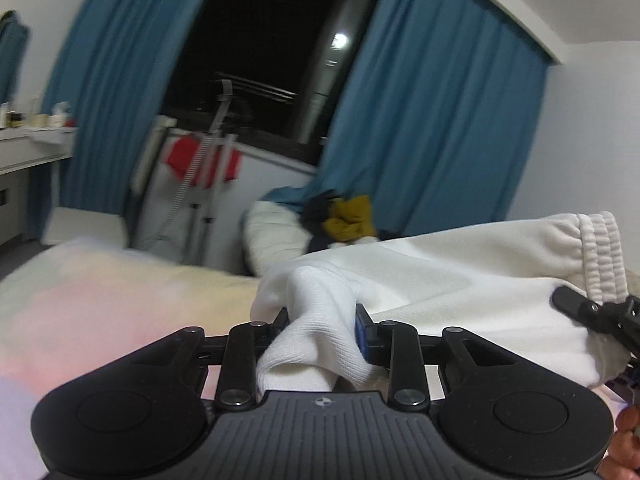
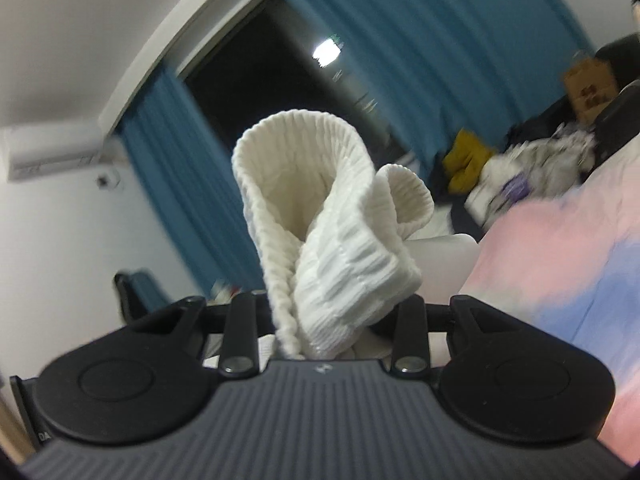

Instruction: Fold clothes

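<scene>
Since both grippers, left gripper (image 1: pixel 322 334) and right gripper (image 2: pixel 334 316), pinch the soft, floppy white sweatshirt (image 1: pixel 440 268), hold its ribbed edge (image 2: pixel 320 208)

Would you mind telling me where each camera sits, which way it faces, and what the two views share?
Left wrist: on the left gripper, looking across the bed toward the window; its fingers pinch the white garment, with the right gripper at the right edge.
Right wrist: on the right gripper, tilted upward toward the curtains; it is clamped on the garment's ribbed band.
Shared: the white garment, window, blue curtains, mustard cloth, pastel bed.
</scene>
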A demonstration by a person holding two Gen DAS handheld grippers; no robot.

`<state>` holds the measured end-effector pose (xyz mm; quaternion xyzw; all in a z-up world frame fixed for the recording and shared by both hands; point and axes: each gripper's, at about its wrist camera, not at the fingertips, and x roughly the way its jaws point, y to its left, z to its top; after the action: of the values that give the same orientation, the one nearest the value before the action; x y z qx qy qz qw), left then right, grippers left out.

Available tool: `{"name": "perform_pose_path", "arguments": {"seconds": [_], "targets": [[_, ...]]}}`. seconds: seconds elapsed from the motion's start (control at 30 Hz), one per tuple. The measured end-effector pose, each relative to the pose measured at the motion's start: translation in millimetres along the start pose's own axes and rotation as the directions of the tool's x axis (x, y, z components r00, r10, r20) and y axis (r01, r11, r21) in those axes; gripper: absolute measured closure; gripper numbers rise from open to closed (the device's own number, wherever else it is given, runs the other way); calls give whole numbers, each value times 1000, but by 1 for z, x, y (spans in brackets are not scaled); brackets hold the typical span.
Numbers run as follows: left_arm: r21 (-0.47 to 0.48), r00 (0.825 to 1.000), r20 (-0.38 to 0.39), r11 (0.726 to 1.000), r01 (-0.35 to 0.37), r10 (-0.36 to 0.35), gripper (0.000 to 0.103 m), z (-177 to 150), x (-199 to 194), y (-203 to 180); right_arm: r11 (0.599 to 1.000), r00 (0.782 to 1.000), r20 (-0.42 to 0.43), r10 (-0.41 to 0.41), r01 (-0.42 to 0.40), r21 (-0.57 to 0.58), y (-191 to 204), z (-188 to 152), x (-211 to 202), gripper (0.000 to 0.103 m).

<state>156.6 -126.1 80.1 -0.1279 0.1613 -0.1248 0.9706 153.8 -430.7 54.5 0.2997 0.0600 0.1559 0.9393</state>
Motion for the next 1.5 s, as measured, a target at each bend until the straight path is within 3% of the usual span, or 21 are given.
{"name": "perform_pose_path", "arguments": {"seconds": [0.1,0.2,0.37,0.5,0.57,0.67,0.77,0.83,0.9,1.0,1.07,1.13,1.3,1.5], "targets": [[40,998,-19,998,54,-53,71,-5,59,-48,998,996,56,-70,70,-1,-41,23,-2,67],[75,993,-71,992,98,-92,71,-29,124,-85,985,982,77,-170,171,1,-89,33,3,67],[185,965,-246,973,137,-89,71,-94,217,-129,935,937,53,-345,338,104,-194,6,18,67],[290,947,-314,942,166,-70,67,-146,238,-144,839,872,-131,-471,489,238,-279,-47,30,67],[301,948,-312,940,158,-59,66,-157,240,-147,835,874,-148,-462,486,259,-298,-63,26,66],[274,945,-320,949,154,-61,62,-152,241,-131,840,876,-148,-459,482,248,-295,-58,28,66],[269,938,-343,951,155,-56,48,-137,227,-116,832,868,-159,-471,497,248,-287,-54,24,62],[276,932,-358,947,164,-57,47,-127,214,-109,811,856,-184,-483,516,276,-281,-55,17,56],[269,932,-356,949,167,-63,39,-112,187,-103,781,821,-215,-529,570,255,-268,-54,10,40],[262,946,-313,951,166,-79,22,-94,141,-95,739,755,-222,-618,653,167,-240,-52,-5,27],[262,953,-289,950,171,-92,22,-80,111,-92,725,734,-206,-647,676,132,-219,-46,-23,25],[263,958,-267,948,178,-106,21,-67,80,-89,723,727,-180,-663,684,98,-194,-38,-40,25],[280,971,-188,939,199,-150,2,-38,-5,-86,764,762,-76,-643,645,8,-127,-16,-82,24],[297,976,-146,934,198,-161,0,-18,-90,-81,814,820,14,-572,570,-115,-47,-10,-126,21]]}}
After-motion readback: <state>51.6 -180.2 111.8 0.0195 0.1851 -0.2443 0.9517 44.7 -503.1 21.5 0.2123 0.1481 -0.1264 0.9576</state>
